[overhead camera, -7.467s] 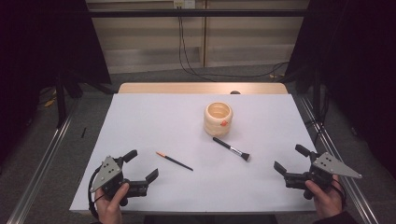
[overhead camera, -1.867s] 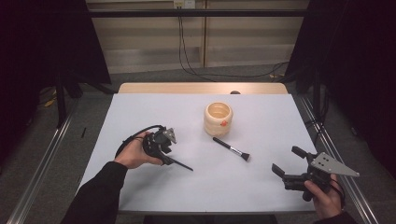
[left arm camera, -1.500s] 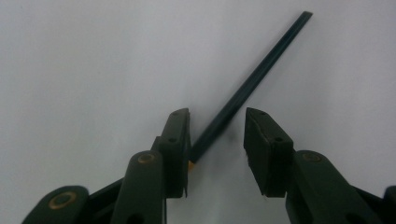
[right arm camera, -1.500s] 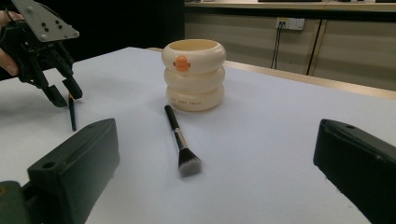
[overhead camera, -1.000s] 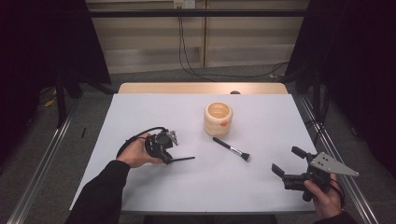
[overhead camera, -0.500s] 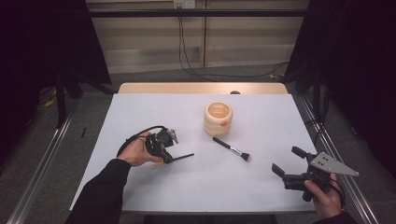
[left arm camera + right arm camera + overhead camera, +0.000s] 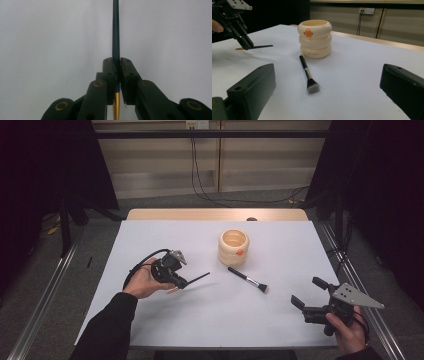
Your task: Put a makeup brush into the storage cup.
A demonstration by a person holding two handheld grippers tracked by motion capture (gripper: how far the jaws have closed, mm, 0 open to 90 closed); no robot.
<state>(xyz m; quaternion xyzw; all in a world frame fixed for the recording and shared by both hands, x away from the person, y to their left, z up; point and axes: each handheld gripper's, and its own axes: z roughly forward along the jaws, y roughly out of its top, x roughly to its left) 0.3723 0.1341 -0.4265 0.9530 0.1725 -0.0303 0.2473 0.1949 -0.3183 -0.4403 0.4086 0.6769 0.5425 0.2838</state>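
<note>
Pencil (image 7: 115,32) clamped between left gripper (image 7: 117,67) fingers | right gripper (image 7: 312,292) fingers apart, empty

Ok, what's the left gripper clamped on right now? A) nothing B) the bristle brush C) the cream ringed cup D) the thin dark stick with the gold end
D: the left gripper is shut on the thin stick, lifted off the table.

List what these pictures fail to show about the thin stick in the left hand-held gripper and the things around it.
- Thin dark stick: in the left gripper view its far tip runs off the top edge and its gold end hides behind the jaws.
- Cream holder: its inside is hidden by its rim in the right gripper view.
- Small print on the holder's base: too small to read.
</note>
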